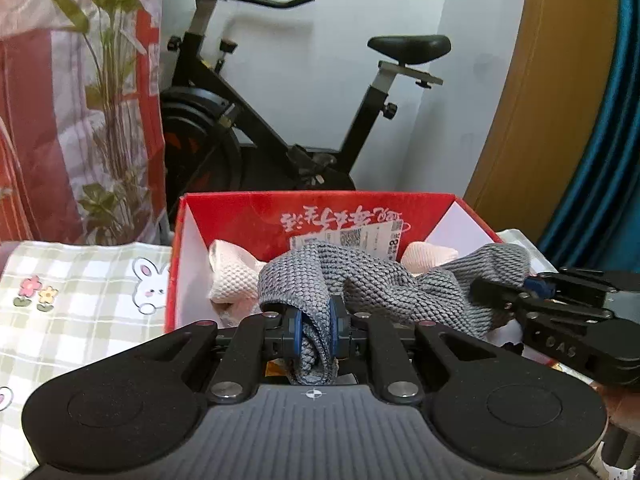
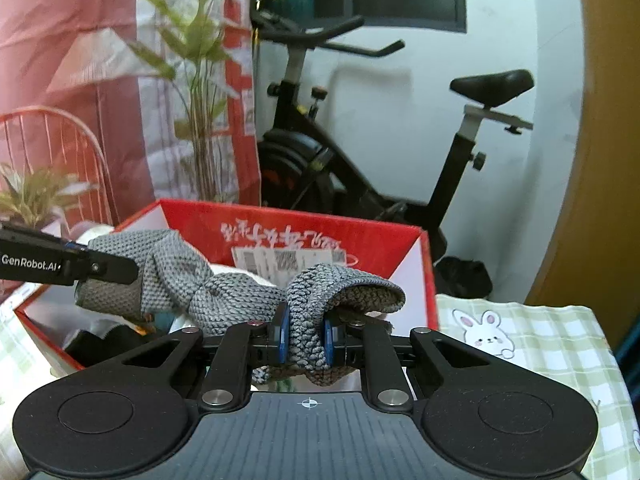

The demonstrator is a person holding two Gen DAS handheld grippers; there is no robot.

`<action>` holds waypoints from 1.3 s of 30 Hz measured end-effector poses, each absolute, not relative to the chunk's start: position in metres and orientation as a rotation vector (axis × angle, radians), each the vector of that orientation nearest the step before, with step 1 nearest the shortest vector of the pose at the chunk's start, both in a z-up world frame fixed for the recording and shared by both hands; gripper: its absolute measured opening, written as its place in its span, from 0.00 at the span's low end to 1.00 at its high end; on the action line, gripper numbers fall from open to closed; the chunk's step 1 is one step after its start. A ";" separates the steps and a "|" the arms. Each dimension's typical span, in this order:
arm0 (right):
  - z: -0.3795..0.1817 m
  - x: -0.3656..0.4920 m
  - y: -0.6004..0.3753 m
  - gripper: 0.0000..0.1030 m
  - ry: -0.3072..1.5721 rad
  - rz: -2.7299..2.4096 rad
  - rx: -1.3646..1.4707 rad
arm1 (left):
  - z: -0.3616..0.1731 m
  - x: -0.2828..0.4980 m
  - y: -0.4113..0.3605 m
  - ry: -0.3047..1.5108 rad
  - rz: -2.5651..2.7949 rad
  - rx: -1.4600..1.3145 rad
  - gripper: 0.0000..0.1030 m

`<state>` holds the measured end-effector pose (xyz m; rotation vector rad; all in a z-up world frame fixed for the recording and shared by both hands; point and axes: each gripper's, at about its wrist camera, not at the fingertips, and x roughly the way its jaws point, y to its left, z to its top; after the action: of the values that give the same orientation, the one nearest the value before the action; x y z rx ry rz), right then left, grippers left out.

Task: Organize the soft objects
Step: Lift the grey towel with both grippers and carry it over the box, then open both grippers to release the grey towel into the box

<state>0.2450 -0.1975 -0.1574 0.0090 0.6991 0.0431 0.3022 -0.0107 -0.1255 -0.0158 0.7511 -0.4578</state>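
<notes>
A grey knitted cloth [image 1: 384, 284] is stretched between my two grippers above a red cardboard box [image 1: 240, 216]. My left gripper [image 1: 314, 332] is shut on one end of the cloth. My right gripper [image 2: 305, 338] is shut on the other end [image 2: 308, 300]. The right gripper also shows in the left wrist view [image 1: 532, 296], and the left gripper shows in the right wrist view [image 2: 80, 266]. Pale pink soft items [image 1: 234, 276] lie inside the box under the cloth. The box also shows in the right wrist view [image 2: 360, 236].
The box stands on a table with a green checked bunny cloth [image 1: 80, 288], which also shows in the right wrist view [image 2: 540, 344]. A black exercise bike [image 1: 248, 120] stands behind. An artificial plant [image 1: 108, 100] and red-white bags are at the left. A wooden door [image 1: 540, 120] is at the right.
</notes>
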 end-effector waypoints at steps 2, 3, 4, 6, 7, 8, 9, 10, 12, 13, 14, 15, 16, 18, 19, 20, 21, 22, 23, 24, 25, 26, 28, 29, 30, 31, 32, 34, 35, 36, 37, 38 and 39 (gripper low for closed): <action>-0.161 0.250 -0.194 0.15 0.719 0.056 0.005 | -0.128 0.306 -0.013 0.773 -0.476 -0.015 0.13; -0.162 0.253 -0.192 0.15 0.732 0.064 0.005 | -0.129 0.308 -0.014 0.789 -0.486 -0.023 0.13; -0.163 0.256 -0.191 0.15 0.745 0.072 0.007 | -0.130 0.309 -0.014 0.797 -0.491 -0.030 0.13; -0.165 0.261 -0.189 0.15 0.771 0.083 0.016 | -0.131 0.310 -0.013 0.805 -0.495 -0.038 0.14; -0.165 0.264 -0.189 0.15 0.786 0.087 0.024 | -0.131 0.311 -0.012 0.808 -0.497 -0.040 0.14; -0.166 0.266 -0.189 0.15 0.797 0.091 0.031 | -0.132 0.311 -0.011 0.811 -0.498 -0.044 0.14; -0.167 0.268 -0.189 0.15 0.811 0.096 0.041 | -0.132 0.312 -0.011 0.813 -0.500 -0.046 0.14; -0.168 0.270 -0.191 0.15 0.827 0.099 0.050 | -0.133 0.312 -0.010 0.816 -0.501 -0.048 0.14; -0.171 0.272 -0.193 0.15 0.854 0.102 0.074 | -0.134 0.311 -0.008 0.820 -0.502 -0.053 0.14; -0.172 0.272 -0.194 0.15 0.867 0.103 0.084 | -0.134 0.311 -0.009 0.821 -0.504 -0.052 0.14; -0.174 0.272 -0.195 0.15 0.877 0.103 0.089 | -0.133 0.311 -0.009 0.821 -0.505 -0.049 0.14; -0.175 0.272 -0.196 0.15 0.885 0.102 0.094 | -0.132 0.310 -0.010 0.819 -0.505 -0.043 0.14; -0.176 0.271 -0.197 0.15 0.891 0.101 0.101 | -0.131 0.309 -0.010 0.817 -0.506 -0.037 0.14; -0.176 0.271 -0.198 0.15 0.900 0.100 0.106 | -0.128 0.306 -0.010 0.808 -0.508 -0.024 0.15; -0.176 0.271 -0.197 0.15 0.905 0.102 0.099 | -0.127 0.305 -0.011 0.803 -0.507 -0.019 0.15; -0.176 0.271 -0.196 0.15 0.910 0.104 0.090 | -0.126 0.304 -0.011 0.799 -0.506 -0.014 0.16; -0.176 0.271 -0.195 0.15 0.915 0.105 0.085 | -0.125 0.302 -0.011 0.796 -0.505 -0.012 0.16; -0.176 0.271 -0.194 0.16 0.920 0.106 0.085 | -0.124 0.301 -0.011 0.793 -0.506 -0.012 0.18; -0.176 0.272 -0.194 0.16 0.924 0.104 0.087 | -0.123 0.300 -0.010 0.791 -0.505 -0.010 0.19; -0.176 0.271 -0.194 0.16 0.929 0.101 0.090 | -0.122 0.299 -0.010 0.790 -0.505 -0.007 0.19; -0.176 0.271 -0.194 0.16 0.933 0.099 0.089 | -0.122 0.299 -0.010 0.790 -0.502 -0.003 0.19; -0.176 0.271 -0.194 0.16 0.934 0.098 0.087 | -0.121 0.298 -0.010 0.789 -0.499 0.001 0.19; -0.175 0.270 -0.195 0.17 0.937 0.096 0.087 | -0.120 0.296 -0.010 0.785 -0.489 0.008 0.23; -0.175 0.270 -0.195 0.18 0.937 0.093 0.086 | -0.120 0.295 -0.009 0.783 -0.486 0.010 0.30; -0.174 0.268 -0.194 0.19 0.937 0.090 0.084 | -0.119 0.294 -0.009 0.781 -0.485 0.011 0.33; -0.173 0.267 -0.194 0.20 0.937 0.087 0.081 | -0.118 0.293 -0.008 0.778 -0.484 0.012 0.37; -0.172 0.267 -0.194 0.22 0.936 0.084 0.078 | -0.117 0.292 -0.008 0.775 -0.480 0.015 0.38; -0.171 0.265 -0.194 0.26 0.935 0.076 0.074 | -0.115 0.290 -0.008 0.773 -0.474 0.026 0.40; -0.170 0.265 -0.194 0.28 0.934 0.073 0.076 | -0.114 0.290 -0.008 0.772 -0.472 0.030 0.46; -0.168 0.264 -0.194 0.29 0.931 0.069 0.076 | -0.114 0.289 -0.007 0.771 -0.470 0.032 0.50; -0.167 0.263 -0.194 0.29 0.929 0.066 0.075 | -0.113 0.287 -0.007 0.767 -0.465 0.035 0.57; -0.166 0.262 -0.194 0.30 0.927 0.063 0.074 | -0.112 0.286 -0.007 0.763 -0.459 0.039 0.62; -0.164 0.260 -0.194 0.32 0.923 0.061 0.074 | -0.111 0.285 -0.007 0.760 -0.455 0.043 0.65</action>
<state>0.2603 -0.1936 -0.1637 0.0740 0.9235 0.0609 0.2851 -0.0068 -0.1111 0.0427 0.7598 -0.4551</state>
